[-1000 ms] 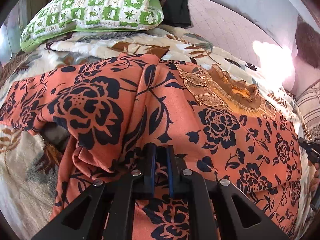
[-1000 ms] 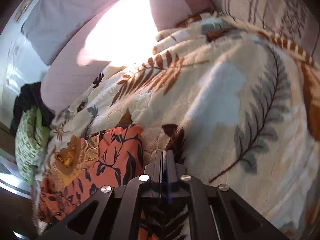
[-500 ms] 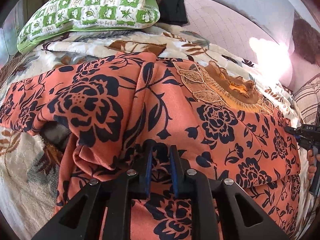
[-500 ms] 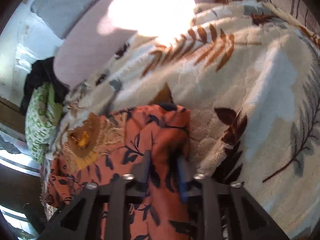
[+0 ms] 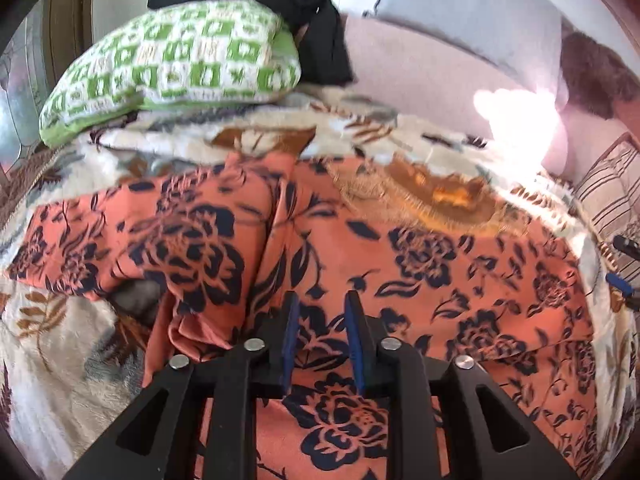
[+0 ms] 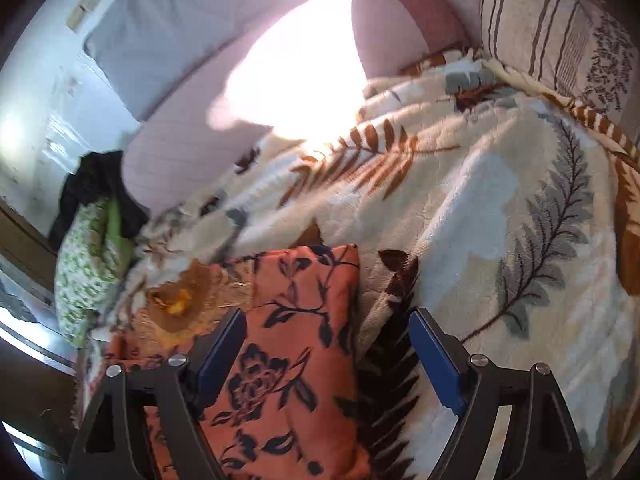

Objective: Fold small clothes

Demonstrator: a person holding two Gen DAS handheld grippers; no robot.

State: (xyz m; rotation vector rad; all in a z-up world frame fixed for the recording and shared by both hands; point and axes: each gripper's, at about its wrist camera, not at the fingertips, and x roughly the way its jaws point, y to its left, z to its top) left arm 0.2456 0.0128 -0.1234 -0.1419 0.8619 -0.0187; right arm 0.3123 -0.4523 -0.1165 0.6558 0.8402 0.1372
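Pillow (image 5: pixel 172 60) beyond garment (image 5: pixel 420 264)

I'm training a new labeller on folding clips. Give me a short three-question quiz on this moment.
1. True or false: the orange garment with navy flowers lies on a cream leaf-print blanket.
2. What is draped over the green-and-white checked pillow? A) black clothing B) a towel C) nothing
3. Which gripper's jaws stand wider apart?

Key:
1. True.
2. A, black clothing.
3. The right gripper; the left gripper is narrower. Both are opening, pads off the cloth.

Orange garment (image 5: pixel 420 264) with dark flowers lies folded on blanket (image 5: pixel 60 360).
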